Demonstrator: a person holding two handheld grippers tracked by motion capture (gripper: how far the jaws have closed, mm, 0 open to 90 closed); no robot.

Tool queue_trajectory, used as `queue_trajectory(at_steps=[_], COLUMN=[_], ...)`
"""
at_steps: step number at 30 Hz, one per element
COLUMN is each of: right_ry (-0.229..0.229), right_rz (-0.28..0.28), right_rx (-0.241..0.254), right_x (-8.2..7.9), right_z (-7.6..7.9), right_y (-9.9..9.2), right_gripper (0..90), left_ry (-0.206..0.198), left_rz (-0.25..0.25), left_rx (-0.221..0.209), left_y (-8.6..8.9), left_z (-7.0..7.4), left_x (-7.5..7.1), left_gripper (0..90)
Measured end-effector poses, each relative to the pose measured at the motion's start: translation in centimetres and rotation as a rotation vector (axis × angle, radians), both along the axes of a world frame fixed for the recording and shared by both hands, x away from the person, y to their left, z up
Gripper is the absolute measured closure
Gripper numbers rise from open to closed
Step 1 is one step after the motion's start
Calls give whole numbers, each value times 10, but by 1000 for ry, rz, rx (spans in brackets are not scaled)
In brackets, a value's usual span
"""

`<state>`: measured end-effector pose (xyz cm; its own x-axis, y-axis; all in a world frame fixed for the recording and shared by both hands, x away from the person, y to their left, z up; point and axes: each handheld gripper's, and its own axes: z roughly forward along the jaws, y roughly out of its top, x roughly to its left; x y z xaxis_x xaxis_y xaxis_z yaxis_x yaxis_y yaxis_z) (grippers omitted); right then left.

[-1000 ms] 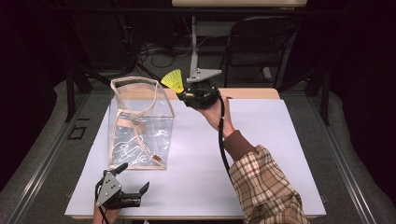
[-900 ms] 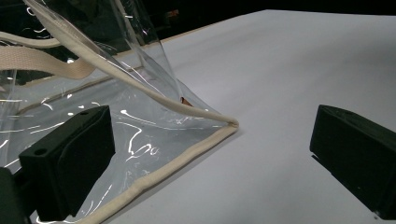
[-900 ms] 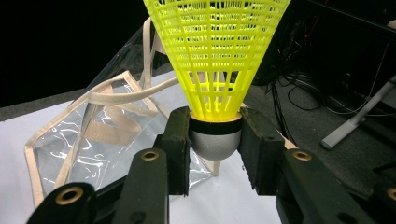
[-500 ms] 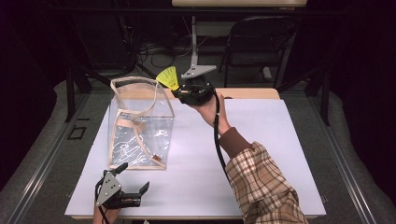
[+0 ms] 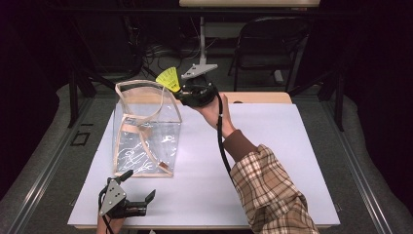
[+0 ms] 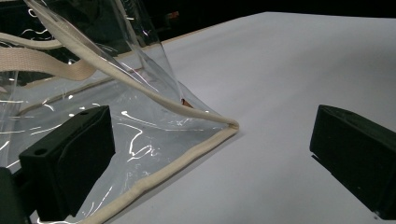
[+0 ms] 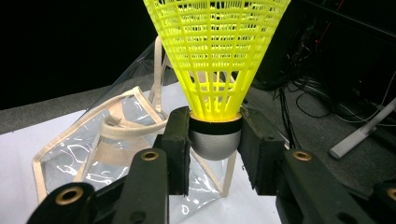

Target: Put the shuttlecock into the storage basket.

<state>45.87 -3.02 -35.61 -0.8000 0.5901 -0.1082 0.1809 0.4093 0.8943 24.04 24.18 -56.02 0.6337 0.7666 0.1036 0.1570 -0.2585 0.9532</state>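
From the high view I see the white tabletop (image 5: 272, 146) lit brightly from above while everything around it falls off into near-black, and the picture is a little soft and grainy. In the left gripper view the clear bag (image 6: 116, 112) throws thin white glints off its creases, its bottom seam casts a soft shadow on the tabletop, and the black jaws up close are slightly blurred. In the right gripper view the yellow shuttlecock (image 7: 215, 60) glows almost overexposed against a dark background, with the nearest tool parts at the bottom edge out of focus.
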Motion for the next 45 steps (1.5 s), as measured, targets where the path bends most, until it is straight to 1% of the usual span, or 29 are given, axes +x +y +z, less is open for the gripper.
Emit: queue_trajectory(at_steps=[8,11,15,23,33,35,40,45], right_ry=[-2,-6,-1,11,30,35,40,44], right_rz=[7,10,15,22,23,23,21,24], right_rx=[-11,-16,-25,-44,-58,-54,-59,-73], right_x=[3,4,6,10,16,18,21,23], right_z=[10,13,15,16,15,16,17,18], right_y=[8,13,18,27,33,33,37,44], right_gripper=[649,649,649,649,649,649,649,649], left_ry=[0,0,0,-2,-2,-2,-2,-2], left_rz=[2,3,2,3,3,4,3,4], left_rx=[0,-1,0,-3,-3,-2,-1,-4], left_y=[0,0,0,1,0,1,1,1], left_z=[0,0,0,0,0,0,0,1], left_x=[0,0,0,-1,-1,0,0,-1], left_gripper=[0,0,0,0,0,0,0,0])
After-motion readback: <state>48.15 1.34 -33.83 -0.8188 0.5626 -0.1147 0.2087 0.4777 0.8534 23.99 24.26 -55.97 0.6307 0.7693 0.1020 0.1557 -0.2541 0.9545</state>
